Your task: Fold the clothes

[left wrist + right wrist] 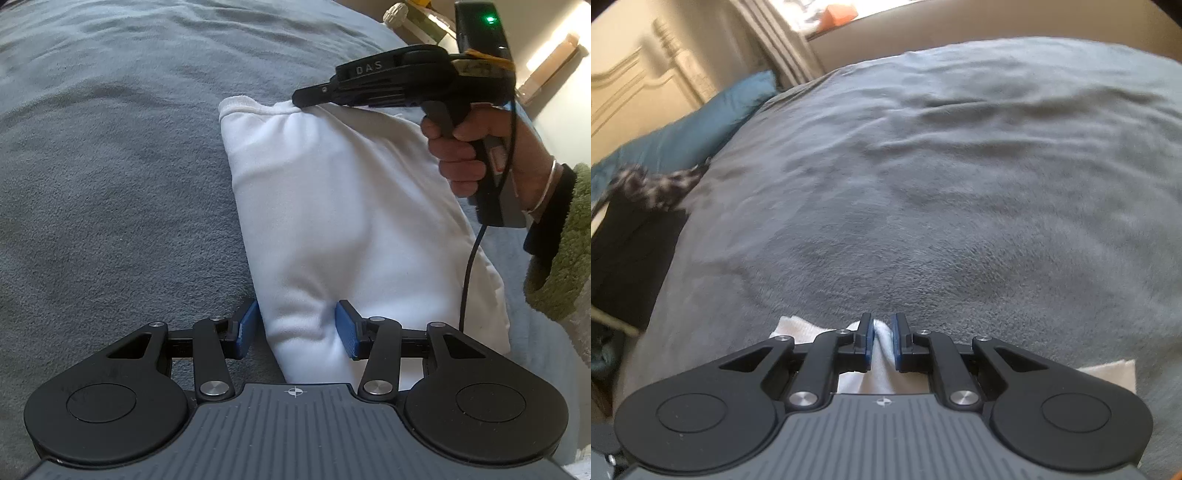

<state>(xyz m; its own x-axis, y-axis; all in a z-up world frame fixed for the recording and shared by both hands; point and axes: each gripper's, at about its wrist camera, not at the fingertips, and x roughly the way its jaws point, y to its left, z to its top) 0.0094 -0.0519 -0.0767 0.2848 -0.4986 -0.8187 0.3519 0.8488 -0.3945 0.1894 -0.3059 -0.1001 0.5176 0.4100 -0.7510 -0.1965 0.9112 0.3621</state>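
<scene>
A folded white garment (332,206) lies on the grey blanket (110,184). My left gripper (297,328) straddles its near end: both blue pads (345,332) press into a thick bundle of the cloth, which bulges between them. In the left wrist view my right gripper (301,99), held by a hand (458,155), has its tips at the garment's far corner. The right wrist view shows that gripper (881,339) nearly closed, with a thin pinch of the white garment (881,349) between its pads. More of the white cloth shows to either side below the fingers.
The grey blanket (942,166) covers a bed and stretches wide beyond the garment. At the bed's left are a teal pillow (687,125), a dark patterned cloth (653,184) and a black object (631,258). A green fleece sleeve (565,251) and a black cable (467,280) hang at the right.
</scene>
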